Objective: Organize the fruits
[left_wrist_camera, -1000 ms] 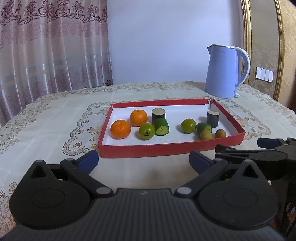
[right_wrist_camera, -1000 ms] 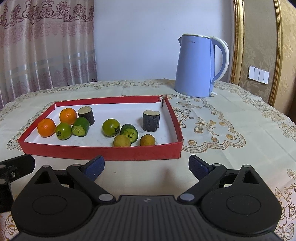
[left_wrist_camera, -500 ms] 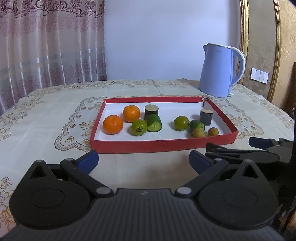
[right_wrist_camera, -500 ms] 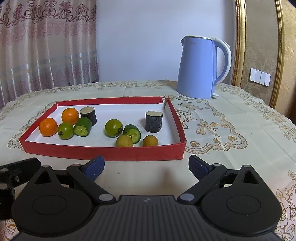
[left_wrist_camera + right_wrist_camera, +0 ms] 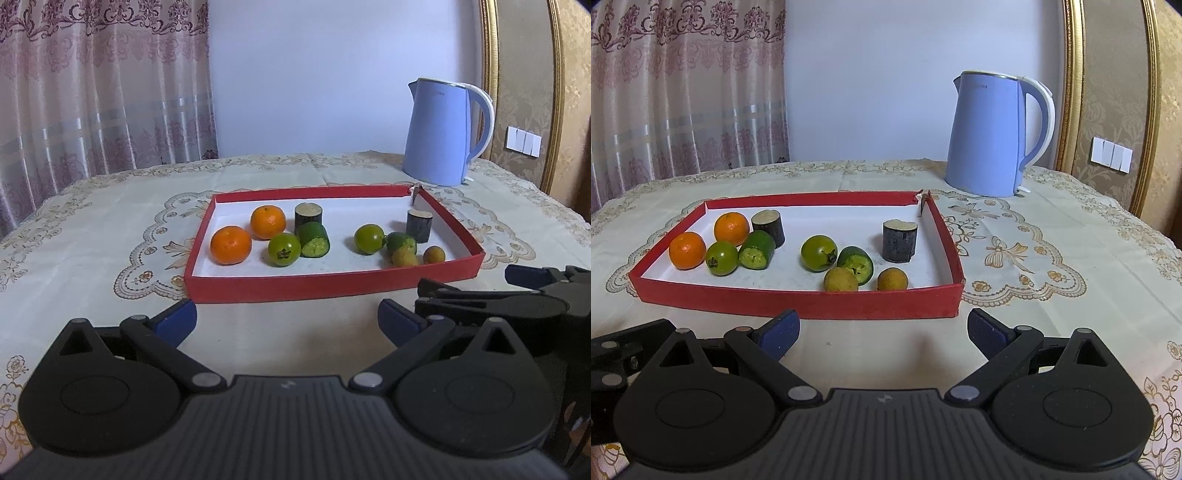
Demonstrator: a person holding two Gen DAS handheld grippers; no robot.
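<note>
Here, left tongs and right tongs agape, red tray just ahead

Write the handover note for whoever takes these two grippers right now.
Left gripper: open, empty, held over the tablecloth short of the red tray.
Right gripper: open, empty, also short of the tray's near wall.
In the tray, left group: two oranges, a green tomato, a cut cucumber piece, a dark cut stub.
Right group: a second green tomato, a second cucumber piece, two small yellow fruits, a second dark stub.
Blue kettle stands behind the tray.
Done: nothing gripped. Left: all the sorting, as kinds are mixed in both groups.
</note>
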